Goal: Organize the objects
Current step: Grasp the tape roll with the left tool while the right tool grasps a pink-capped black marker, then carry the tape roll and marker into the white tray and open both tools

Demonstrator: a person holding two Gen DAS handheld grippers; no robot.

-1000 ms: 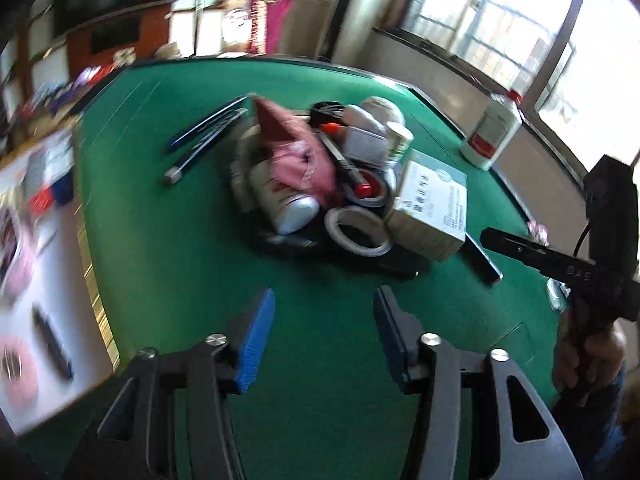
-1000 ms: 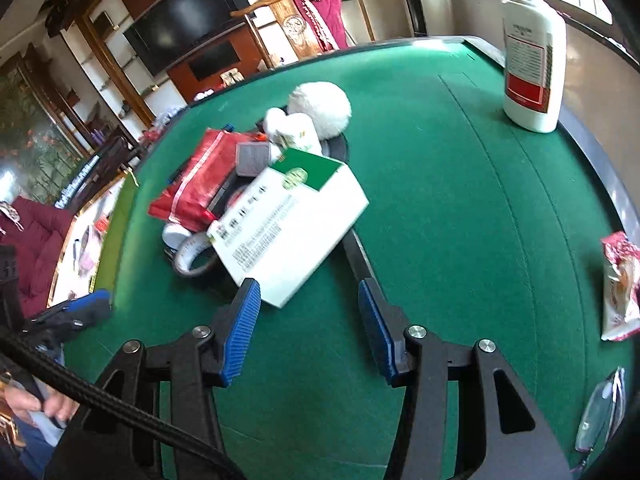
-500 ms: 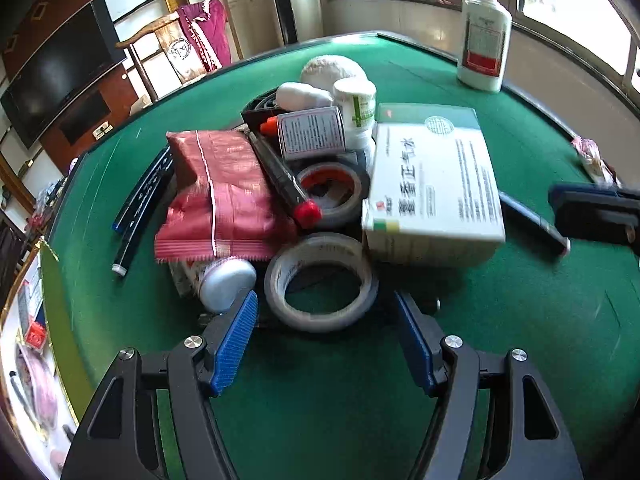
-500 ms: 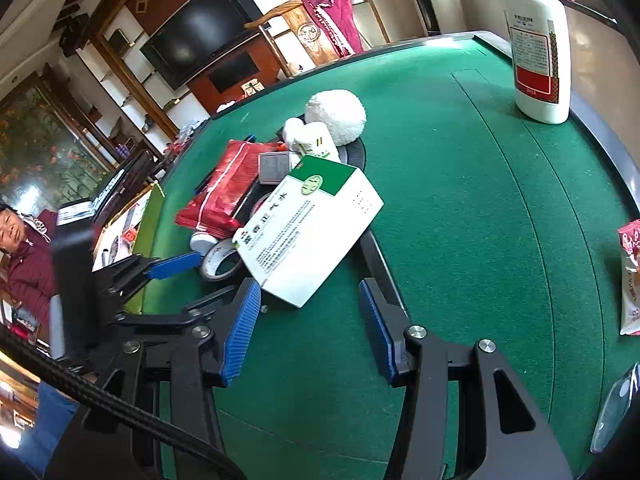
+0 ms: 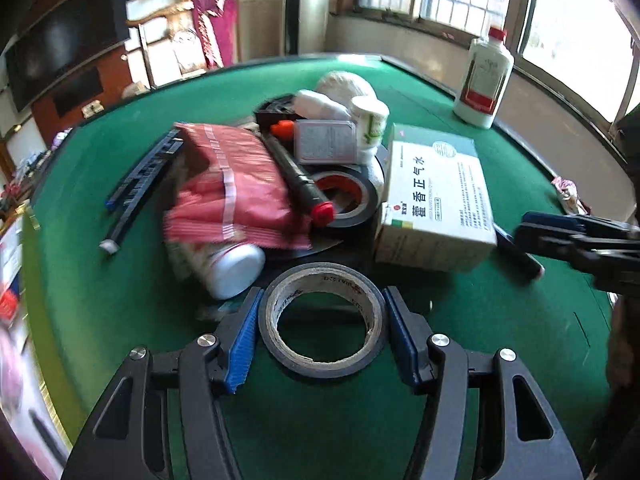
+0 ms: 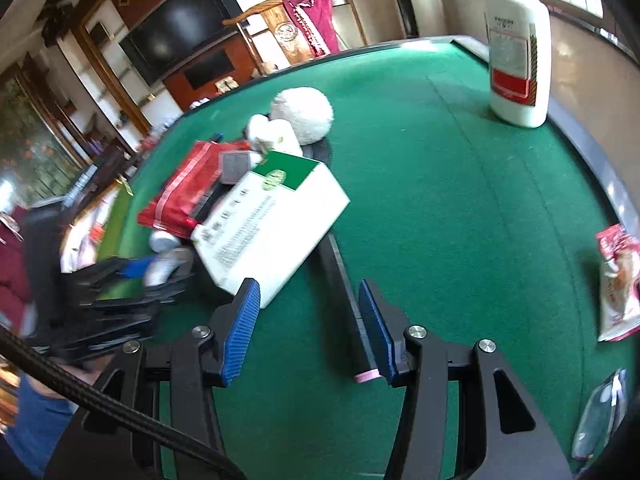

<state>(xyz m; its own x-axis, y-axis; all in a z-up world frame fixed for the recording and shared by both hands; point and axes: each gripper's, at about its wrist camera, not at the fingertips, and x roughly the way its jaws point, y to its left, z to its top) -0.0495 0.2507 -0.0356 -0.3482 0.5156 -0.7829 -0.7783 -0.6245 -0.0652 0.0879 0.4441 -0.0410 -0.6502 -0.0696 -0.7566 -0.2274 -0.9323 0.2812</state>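
The left gripper (image 5: 322,322) straddles a roll of tape (image 5: 323,318) lying flat on the green table (image 5: 120,300). Its jaws have just been closing, and the blue pads (image 5: 244,344) stand at the roll's outer rim on both sides; whether they press it yet I cannot tell, so the grasp looks as good as made but not proven. The step in hand, as I judge it, is taking this roll out of the clutter.

Just beyond the tongs lies a white bottle (image 5: 232,268) on its side under a red packet (image 5: 236,192), with a second tape roll (image 5: 346,196) and a red-capped marker (image 5: 298,178) behind, and a white-and-green box (image 5: 436,200) ahead to the right.

The right gripper (image 6: 310,328) hangs open and empty. The near corner of that box sits just ahead of its left finger, and a dark pen (image 6: 344,300) runs along the inside of its right finger.

Next, the left tongs need a firm squeeze, then a straight lift so the roll clears the bottle.
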